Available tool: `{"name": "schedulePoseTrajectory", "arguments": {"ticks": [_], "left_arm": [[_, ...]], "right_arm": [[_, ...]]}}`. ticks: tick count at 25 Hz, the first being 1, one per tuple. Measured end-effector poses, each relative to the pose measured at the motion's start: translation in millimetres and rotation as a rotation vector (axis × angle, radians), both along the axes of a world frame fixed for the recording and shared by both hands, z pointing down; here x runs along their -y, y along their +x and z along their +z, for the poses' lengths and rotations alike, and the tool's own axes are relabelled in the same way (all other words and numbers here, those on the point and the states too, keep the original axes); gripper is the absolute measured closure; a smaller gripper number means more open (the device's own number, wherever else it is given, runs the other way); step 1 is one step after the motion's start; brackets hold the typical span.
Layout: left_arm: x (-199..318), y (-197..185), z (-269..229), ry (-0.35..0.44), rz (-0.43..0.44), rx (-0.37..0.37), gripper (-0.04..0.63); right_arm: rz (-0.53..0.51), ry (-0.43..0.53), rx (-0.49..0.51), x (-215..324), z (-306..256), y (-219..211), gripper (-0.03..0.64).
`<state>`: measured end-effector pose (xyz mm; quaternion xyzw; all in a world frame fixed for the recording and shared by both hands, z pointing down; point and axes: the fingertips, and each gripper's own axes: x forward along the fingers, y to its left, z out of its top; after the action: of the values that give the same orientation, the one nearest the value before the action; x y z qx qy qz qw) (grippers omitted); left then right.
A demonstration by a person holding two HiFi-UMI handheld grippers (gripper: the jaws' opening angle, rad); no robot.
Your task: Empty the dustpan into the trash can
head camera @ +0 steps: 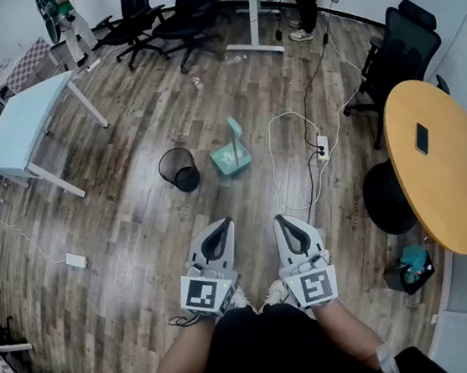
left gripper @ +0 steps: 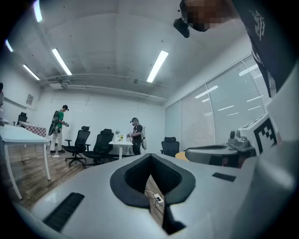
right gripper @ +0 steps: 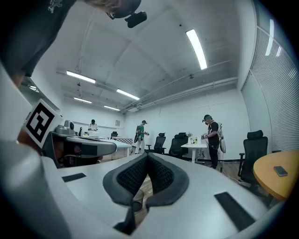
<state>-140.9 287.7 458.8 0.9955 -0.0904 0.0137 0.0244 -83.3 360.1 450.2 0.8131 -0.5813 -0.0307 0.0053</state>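
Wood floor (head camera: 138, 235) — dustpan (head camera: 232, 158) near trash can (head camera: 180, 169); left claw (head camera: 228, 222), right claw (head camera: 278, 218) closed, empty.

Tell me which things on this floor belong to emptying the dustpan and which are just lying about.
Job: teal plastic dustpan; black mesh trash can.
Lying about: white power strip; small white adapter; dark phone on the round wooden table.

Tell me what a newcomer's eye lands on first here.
The left gripper and right gripper sit side by side low in the head view, fingers shut and empty. Ahead on the wood floor, a teal dustpan stands beside a black mesh trash can; a round orange table fills the right edge.
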Motion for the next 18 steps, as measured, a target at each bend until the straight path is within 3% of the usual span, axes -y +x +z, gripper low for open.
{"name": "schedulePoseTrajectory", "arguments": {"ticks": [12,18], "left_arm": [[-5.4,15.9,10.5,0.007,-0.040,0.020,0.583],[8.8,24.3,7.7,0.005,-0.085,0.004,0.583]], "right_arm": [[0.002,0.045,0.029,-10.7,1.9,23.4,0.594],[-0.003,0.011,0.033,-2.7,2.8,40.2,0.594]]}}
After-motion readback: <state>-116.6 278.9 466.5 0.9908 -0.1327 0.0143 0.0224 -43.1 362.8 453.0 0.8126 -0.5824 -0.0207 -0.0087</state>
